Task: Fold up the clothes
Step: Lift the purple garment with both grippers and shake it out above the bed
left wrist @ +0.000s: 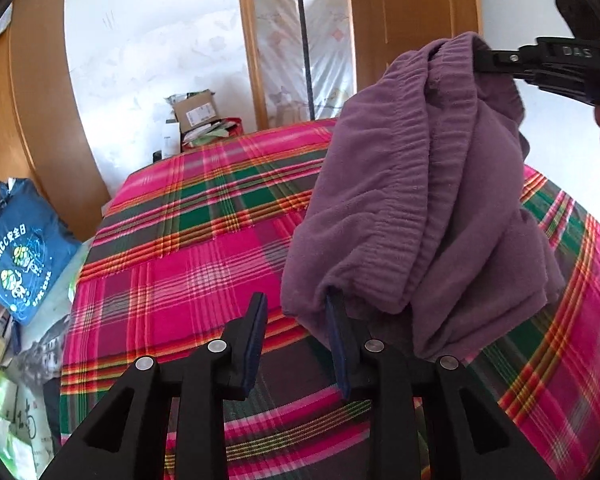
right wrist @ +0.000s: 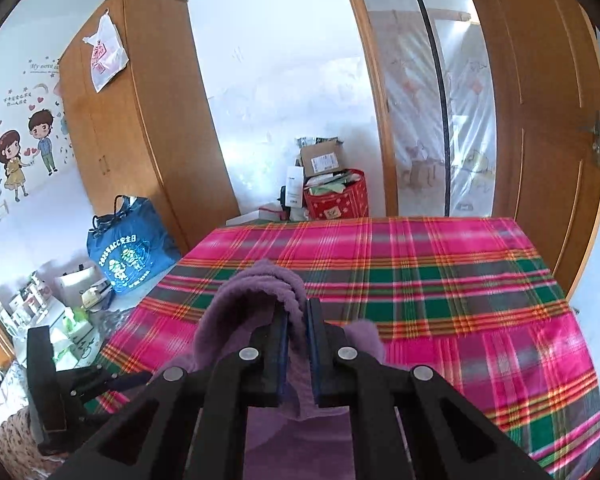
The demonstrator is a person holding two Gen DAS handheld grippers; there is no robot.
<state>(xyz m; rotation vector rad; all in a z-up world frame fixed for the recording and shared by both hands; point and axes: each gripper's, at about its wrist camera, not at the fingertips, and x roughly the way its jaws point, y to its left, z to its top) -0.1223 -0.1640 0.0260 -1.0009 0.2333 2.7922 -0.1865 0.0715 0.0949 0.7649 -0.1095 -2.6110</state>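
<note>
A purple garment with an elastic waistband (left wrist: pixel 420 200) hangs in the air above the plaid-covered bed (left wrist: pixel 188 248). My right gripper (right wrist: pixel 297 320) is shut on the bunched waistband (right wrist: pixel 260 284); it also shows in the left wrist view (left wrist: pixel 480 60), holding the garment's top. My left gripper (left wrist: pixel 296 312) is open; its right finger (left wrist: pixel 336 320) is tucked under the garment's lower edge, and its left finger (left wrist: pixel 256 320) stands bare. The left gripper shows in the right wrist view (right wrist: pixel 100 384) at lower left.
The bed's pink, green and grey plaid cover (right wrist: pixel 420 280) lies flat. A blue bag (right wrist: pixel 128 248) stands on the floor at left, by a wooden wardrobe (right wrist: pixel 148 120). Boxes and a red bin (right wrist: pixel 336 196) stand beyond the bed. A wooden door (right wrist: pixel 540 120) is at right.
</note>
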